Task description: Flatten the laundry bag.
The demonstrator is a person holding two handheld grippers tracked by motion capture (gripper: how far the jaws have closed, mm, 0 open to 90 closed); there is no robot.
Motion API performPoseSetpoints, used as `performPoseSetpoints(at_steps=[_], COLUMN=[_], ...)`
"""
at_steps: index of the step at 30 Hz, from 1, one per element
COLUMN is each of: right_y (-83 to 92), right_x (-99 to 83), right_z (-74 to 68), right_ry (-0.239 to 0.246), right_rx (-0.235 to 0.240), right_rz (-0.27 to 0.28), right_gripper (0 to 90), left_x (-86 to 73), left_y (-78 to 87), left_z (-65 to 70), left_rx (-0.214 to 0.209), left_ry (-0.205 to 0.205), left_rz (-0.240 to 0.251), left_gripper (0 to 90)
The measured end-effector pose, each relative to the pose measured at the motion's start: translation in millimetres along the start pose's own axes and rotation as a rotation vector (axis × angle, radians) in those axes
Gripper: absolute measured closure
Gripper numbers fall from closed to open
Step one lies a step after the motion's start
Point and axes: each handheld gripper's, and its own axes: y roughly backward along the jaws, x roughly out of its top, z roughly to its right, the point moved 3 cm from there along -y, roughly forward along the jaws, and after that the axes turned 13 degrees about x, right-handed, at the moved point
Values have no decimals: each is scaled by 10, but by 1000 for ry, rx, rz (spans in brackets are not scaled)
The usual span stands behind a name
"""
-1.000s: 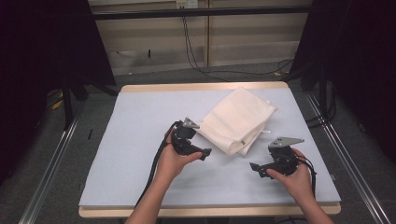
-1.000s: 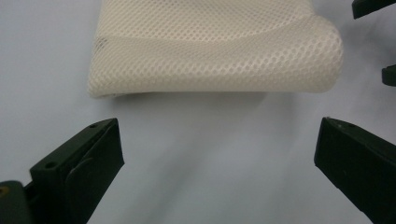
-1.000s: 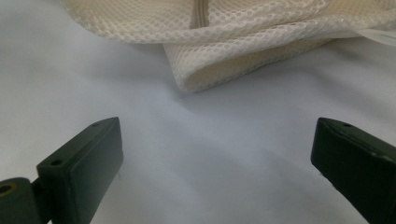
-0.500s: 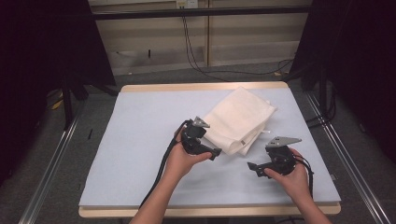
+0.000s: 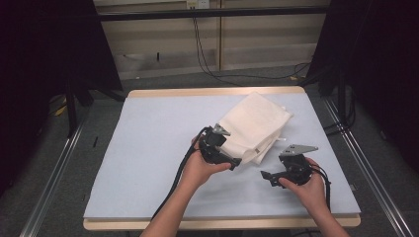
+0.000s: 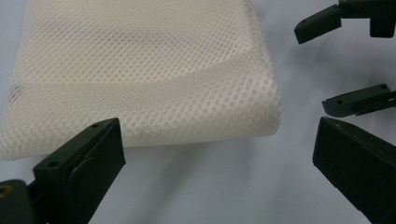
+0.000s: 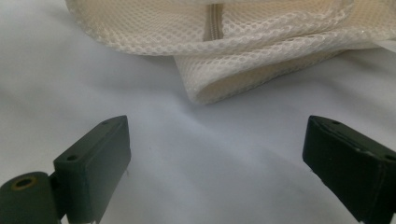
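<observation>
A wide rectangular table topped with a pale blue-grey mat [image 5: 148, 163] and edged in light wood takes up the middle of the high view. On its far right part lies a folded cream-white mesh fabric bag [image 5: 254, 126], set at a slant, its near corner pointing toward the person's side. In the right gripper view the bag shows a stitched zip seam [image 7: 212, 21] running down its upper layer, with a folded lower layer curling out beneath it and resting on the mat.

The left gripper [image 5: 236, 164], a black two-jaw tool held in the person's left hand [image 5: 197, 170], sits just beside the bag's near left edge, a black cable trailing back from it along the forearm. In the left gripper view its jaws stand wide apart with nothing between them; the bag's rounded folded edge [image 6: 261, 116] lies just ahead of them, near but not touched.

The right gripper [image 5: 266, 176], black with a grey three-cornered plate on top, is held in the person's right hand [image 5: 309, 190] near the bag's near corner, apart from it. Its jaws stand wide, having just been closing a little, and hold nothing; bare mat lies between them and the bag's fold sits ahead.
</observation>
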Motion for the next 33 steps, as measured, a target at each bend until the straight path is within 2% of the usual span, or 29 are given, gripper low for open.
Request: performPoseSetpoints(at_steps=[1, 2, 5, 10, 11, 13, 16, 17, 18, 20, 21, 22, 24, 26, 29, 31, 33], right_y=[-6, -7, -11, -12, -11, -13, -14, -14, -14, -16, -19, -27, -39, -49, -70, -91, -118], right_x=[1, -1, 2, 3, 3, 4, 0, -1, -2, -1, 0, 0, 2, 18, 45, 56, 60], right_z=[-3, -3, -7, -7, -7, -7, -4, -4, -7, -11, -17, -23, -29, -37, -49, -61, -64], right_ry=[-3, 1, 2, 3, 2, 1, 0, 1, 3, 10, 8, 10, 22, 22, 24, 24, 29], right_rx=[-3, -1, 2, -2, -5, -5, -1, -1, -3, -1, 0, 2, 3, 5, 16, 22, 26], right_rz=[2, -2, 1, 6, 7, 7, 5, 5, 5, 6, 7, 6, 5, 18, 23, 28, 22], right_gripper=[75, 79, 90, 112, 117, 130, 152, 159, 166, 191, 206, 220, 261, 306, 336, 364, 391], left_x=[8, 14, 27, 44, 49, 56, 63, 62, 58, 50, 47, 46, 47, 51, 61, 67, 76], left_y=[2, -18, -42, -81, -80, -102, -106, -107, -103, -116, -122, -124, -131, -127, -130, -128, -121], left_z=[3, 18, 19, 40, 35, 59, 61, 59, 46, 49, 56, 53, 64, 58, 80, 75, 54], left_rx=[7, 2, -3, -15, -20, -19, -21, -24, -24, -34, -33, -27, -25, -26, -19, -9, -17], left_ry=[-16, -2, -15, -31, -50, -25, -29, -35, -62, -61, -48, -64, -51, -69, -60, -73, -87], left_rz=[-14, 1, -17, -18, -28, -13, -10, -15, -30, -37, -39, -45, -39, -45, -40, -56, -64], left_gripper=[27, 34, 52, 80, 89, 110, 149, 152, 154, 164, 164, 164, 165, 165, 172, 182, 188])
